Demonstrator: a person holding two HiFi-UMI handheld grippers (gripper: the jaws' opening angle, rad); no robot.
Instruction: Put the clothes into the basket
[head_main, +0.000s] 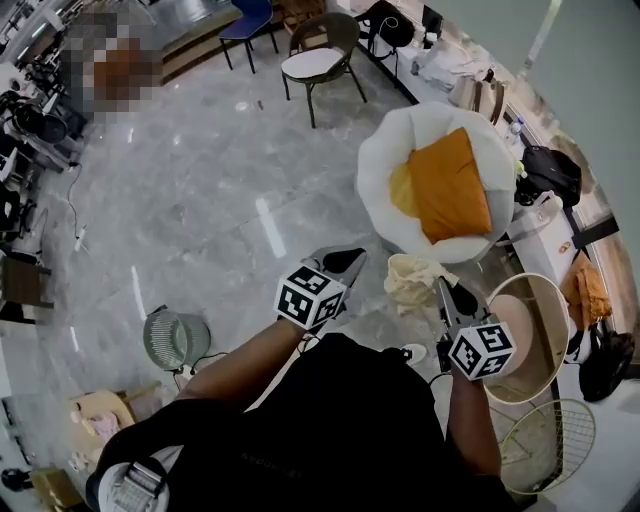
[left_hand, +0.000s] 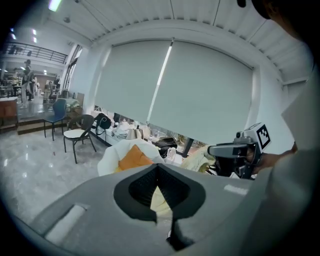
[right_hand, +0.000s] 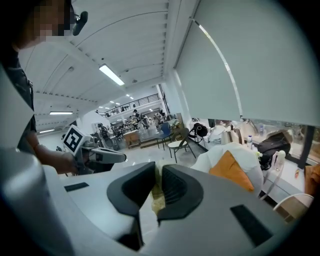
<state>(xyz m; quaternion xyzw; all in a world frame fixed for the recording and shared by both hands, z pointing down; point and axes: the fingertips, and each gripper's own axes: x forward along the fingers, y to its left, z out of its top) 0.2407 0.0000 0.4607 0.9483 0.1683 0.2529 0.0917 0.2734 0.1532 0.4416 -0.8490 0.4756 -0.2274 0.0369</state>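
Both my left tool (head_main: 352, 259) and right tool (head_main: 449, 292) are clamped on the cream cloth (head_main: 412, 282), with the basket (head_main: 556, 335) waiting lower right, nearer my right tool.

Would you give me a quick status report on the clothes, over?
Both shut on the pale yellow garment: left gripper, right gripper. Garment aloft beside basket, not yet in. Nothing visibly blocking.

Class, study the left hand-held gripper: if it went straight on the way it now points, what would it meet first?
Beyond the cloth in its jaws, the left hand-held gripper would probably meet the white chair, near its orange cushion, though depth is unclear.
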